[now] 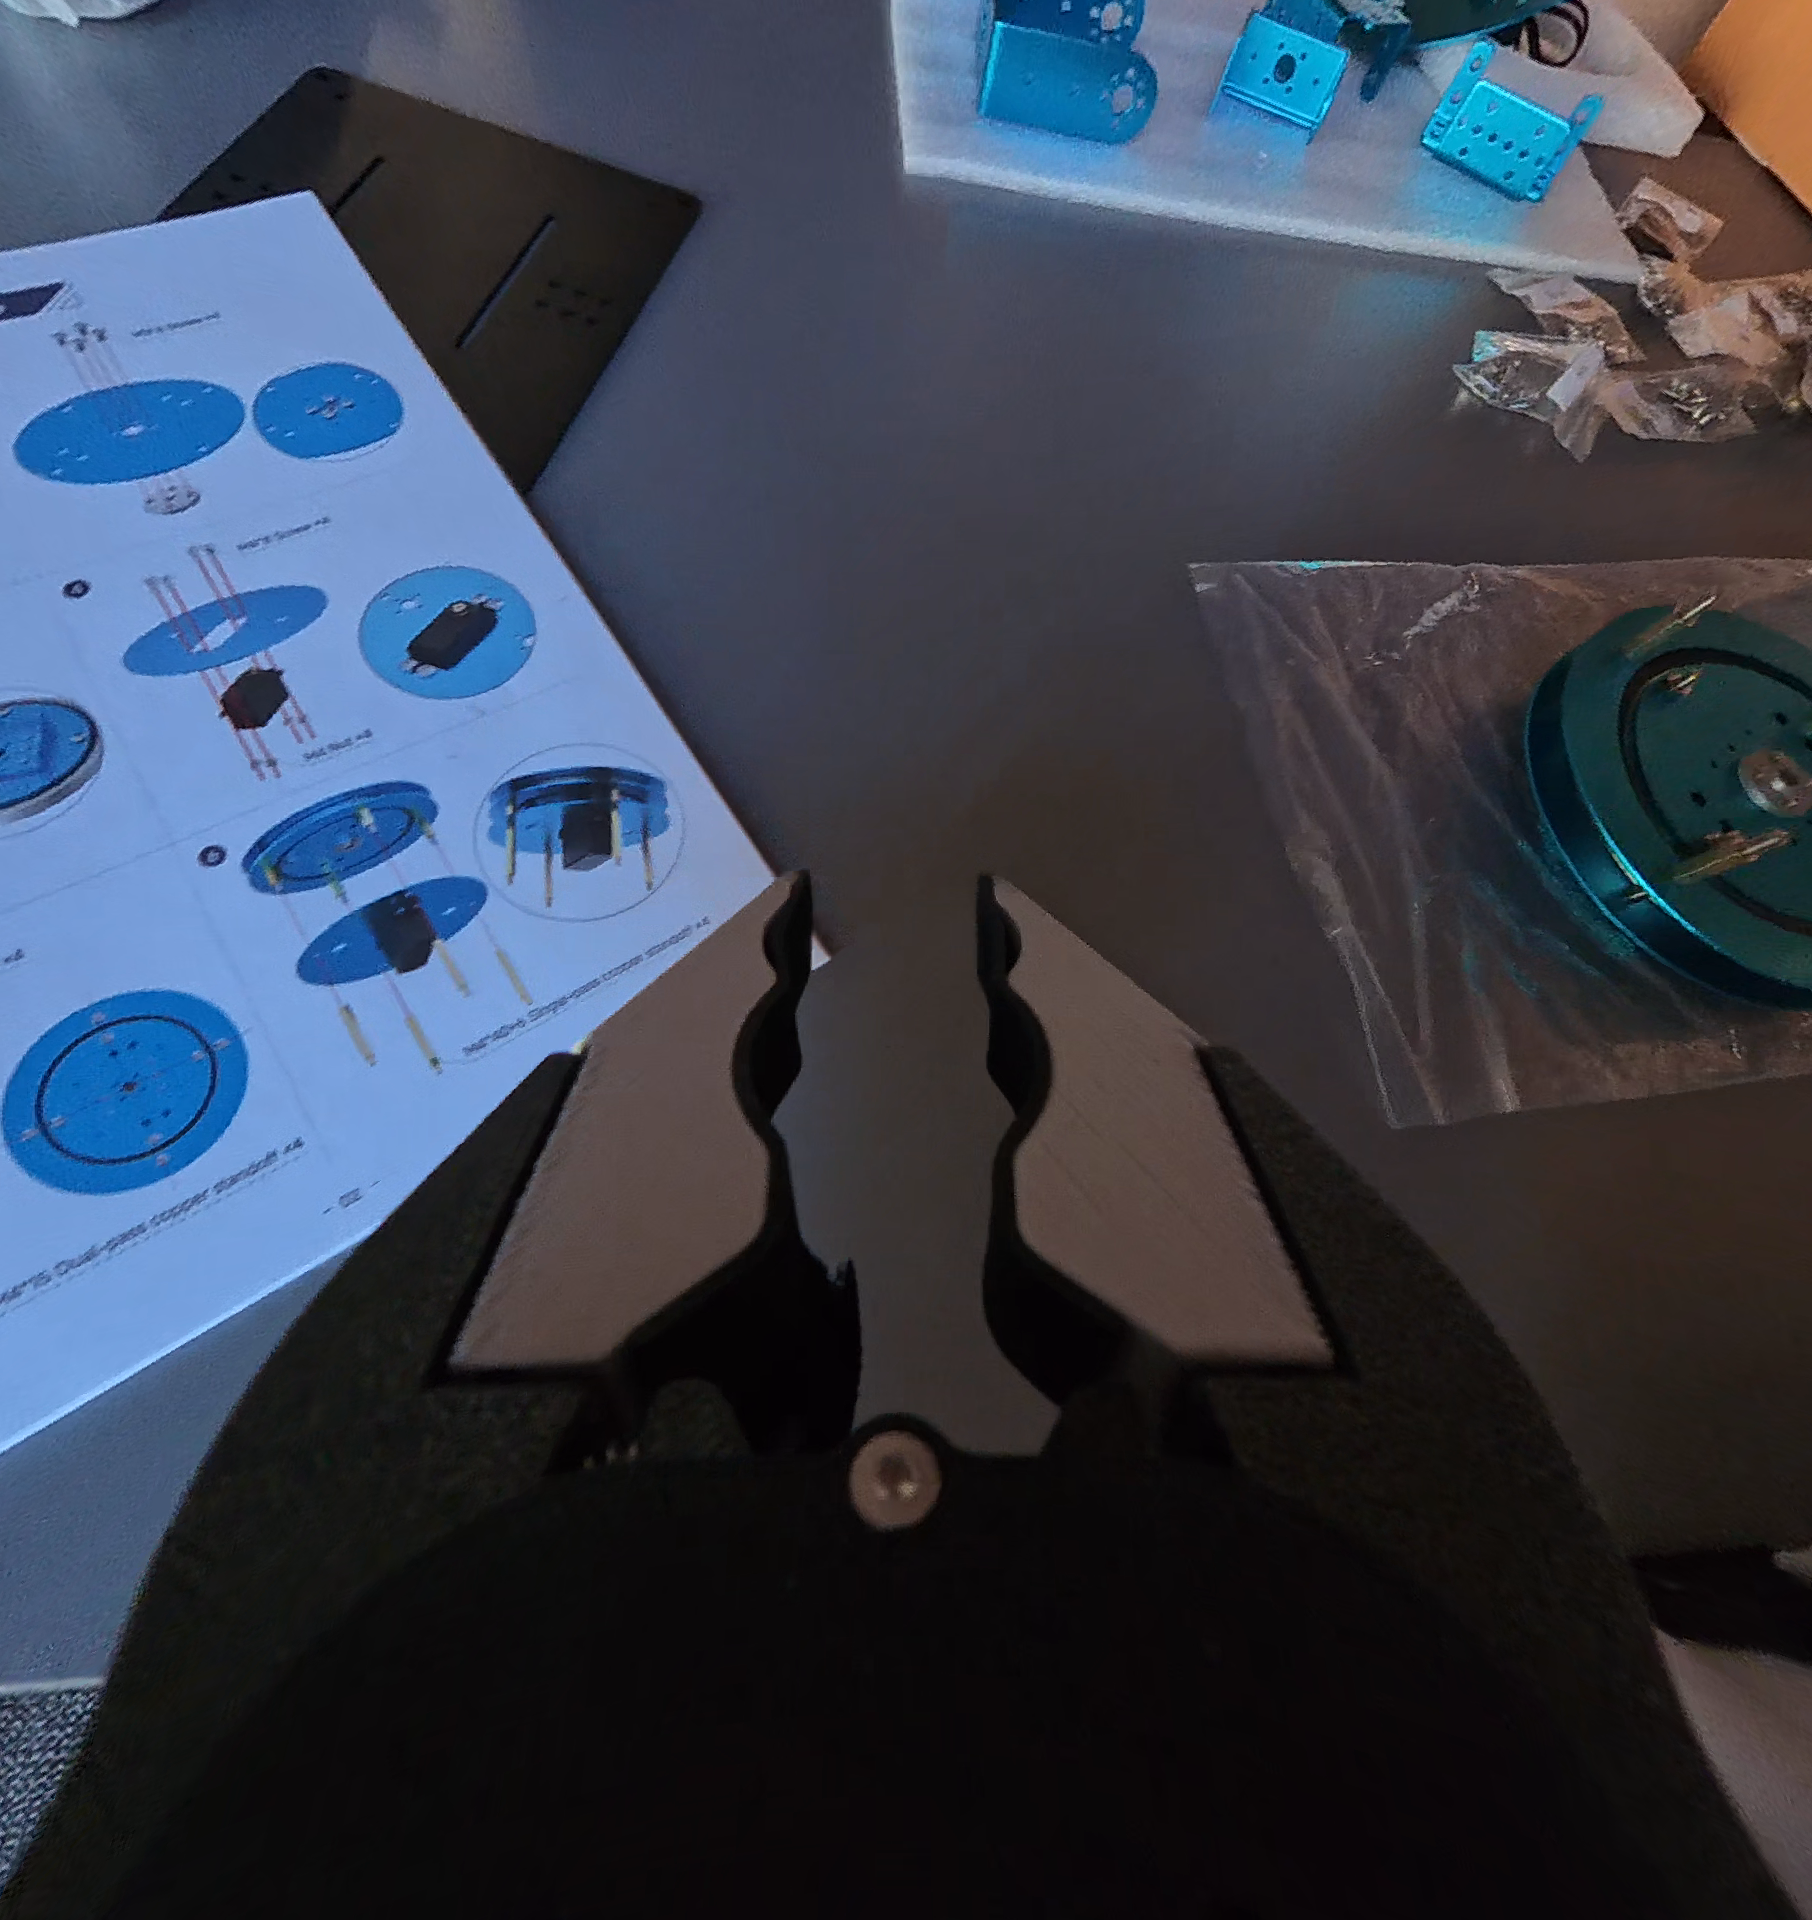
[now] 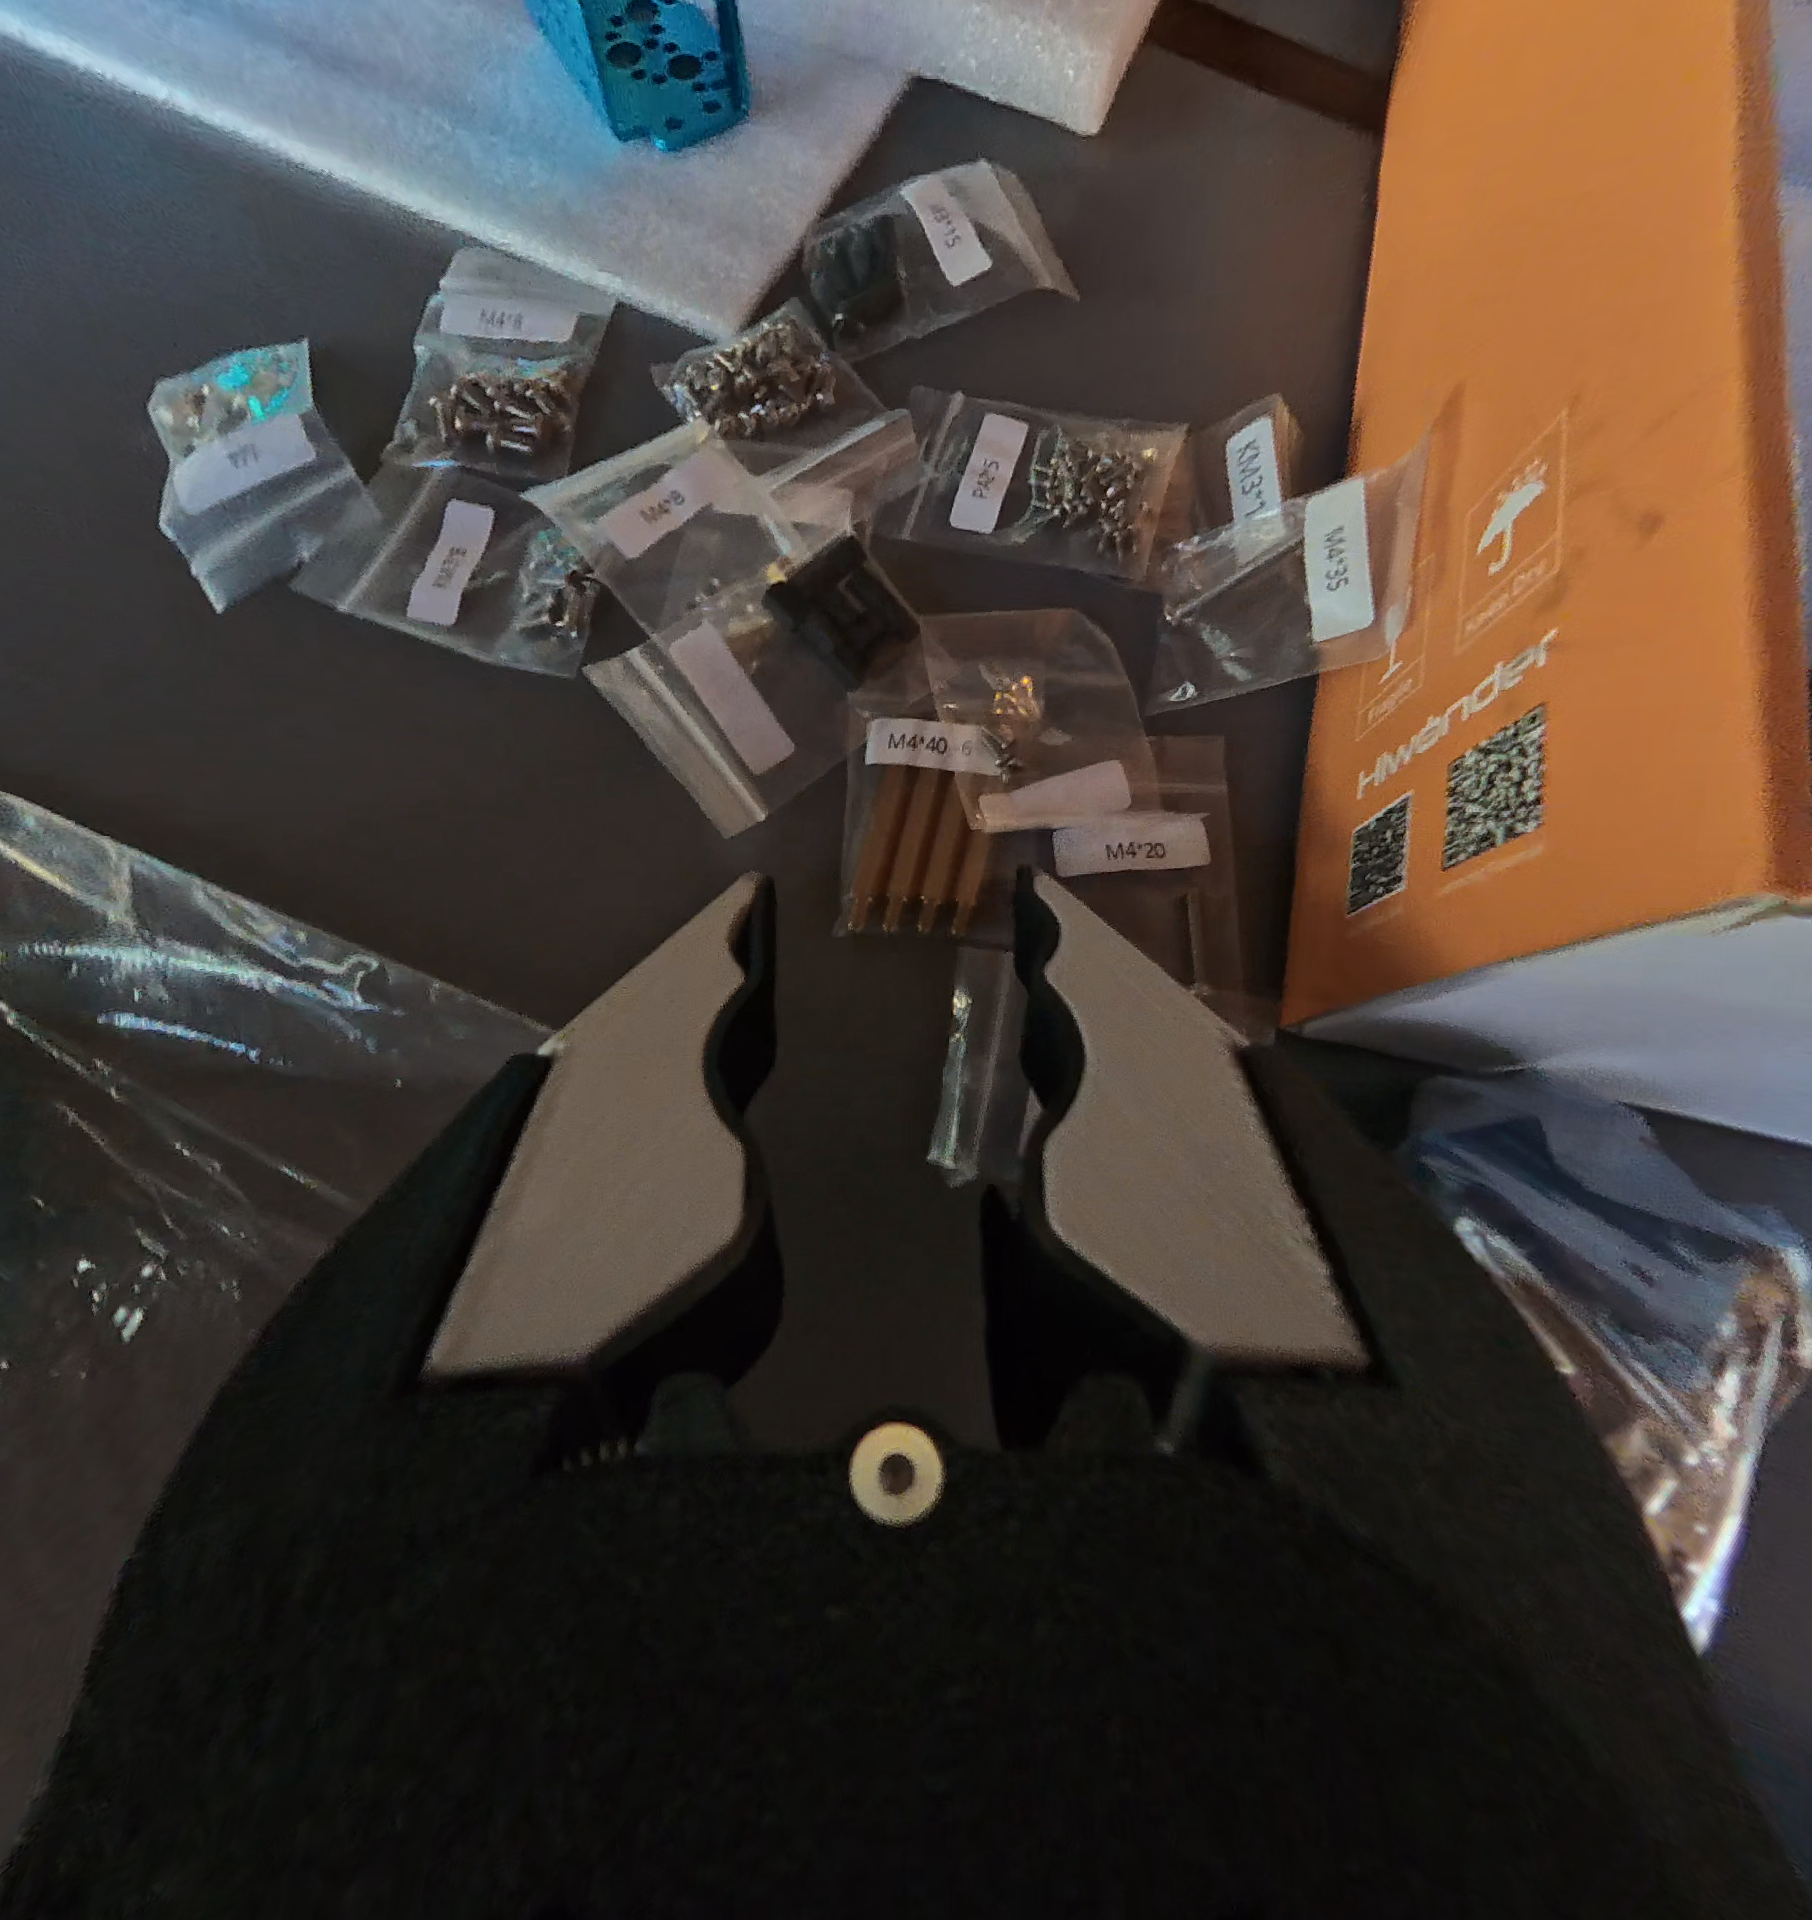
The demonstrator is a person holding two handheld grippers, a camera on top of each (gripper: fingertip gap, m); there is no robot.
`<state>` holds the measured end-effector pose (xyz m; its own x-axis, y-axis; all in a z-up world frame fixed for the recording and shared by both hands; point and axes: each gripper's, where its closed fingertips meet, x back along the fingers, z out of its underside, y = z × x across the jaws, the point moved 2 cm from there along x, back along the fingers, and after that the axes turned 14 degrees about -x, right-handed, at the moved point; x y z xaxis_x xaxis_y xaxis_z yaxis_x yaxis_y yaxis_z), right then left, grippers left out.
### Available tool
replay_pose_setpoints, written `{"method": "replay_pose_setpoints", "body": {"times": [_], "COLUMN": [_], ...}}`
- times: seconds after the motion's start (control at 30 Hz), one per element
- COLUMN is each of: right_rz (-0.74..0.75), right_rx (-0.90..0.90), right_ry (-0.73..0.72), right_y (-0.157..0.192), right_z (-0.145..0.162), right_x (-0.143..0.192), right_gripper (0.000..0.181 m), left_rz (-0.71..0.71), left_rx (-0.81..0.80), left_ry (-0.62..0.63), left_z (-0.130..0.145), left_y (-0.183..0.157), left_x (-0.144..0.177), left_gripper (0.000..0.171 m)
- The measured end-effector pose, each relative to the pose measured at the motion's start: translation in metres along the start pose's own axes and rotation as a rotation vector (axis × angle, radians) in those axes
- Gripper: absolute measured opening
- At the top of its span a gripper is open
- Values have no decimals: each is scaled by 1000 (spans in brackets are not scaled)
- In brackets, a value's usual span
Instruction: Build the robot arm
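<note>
My left gripper [image 1: 894,899] is open and empty above the dark table, between a printed instruction sheet [image 1: 206,748] on its left and a teal round metal base [image 1: 1712,821] with brass standoffs lying on a clear plastic bag [image 1: 1401,831] on its right. My right gripper [image 2: 894,899] is open and empty, hovering just before a heap of small clear bags of screws [image 2: 756,499]. Nearest its tips is a bag of brass standoffs [image 2: 917,831]. A small clear bag [image 2: 969,1070] lies between its fingers on the table.
An orange cardboard box [image 2: 1567,468] stands at the right. White foam sheet [image 1: 1245,177] at the back holds several blue metal brackets [image 1: 1063,78]. A black plate [image 1: 486,249] lies under the sheet's far corner. Crumpled clear plastic [image 2: 133,1091] lies left of the right gripper. It is some 20 centimeters from my left tips to the teal round metal base [image 1: 1712,821].
</note>
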<state>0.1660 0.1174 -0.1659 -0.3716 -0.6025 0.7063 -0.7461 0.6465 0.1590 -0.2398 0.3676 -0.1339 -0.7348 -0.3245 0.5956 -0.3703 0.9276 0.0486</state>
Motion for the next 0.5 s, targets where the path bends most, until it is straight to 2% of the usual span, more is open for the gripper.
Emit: {"method": "replay_pose_setpoints", "body": {"times": [0.17, 0.5], "right_rz": [-7, 6], "right_rx": [-18, 54], "right_ry": [18, 63], "right_y": [2, 17], "right_z": [3, 20], "right_x": [-2, 14], "right_gripper": [29, 24], "left_rz": [25, 31], "left_rx": [-20, -39], "left_ry": [5, 9], "left_z": [-8, -11], "left_y": [-11, -15], "left_x": [-7, -6], "left_gripper": [31, 31]}}
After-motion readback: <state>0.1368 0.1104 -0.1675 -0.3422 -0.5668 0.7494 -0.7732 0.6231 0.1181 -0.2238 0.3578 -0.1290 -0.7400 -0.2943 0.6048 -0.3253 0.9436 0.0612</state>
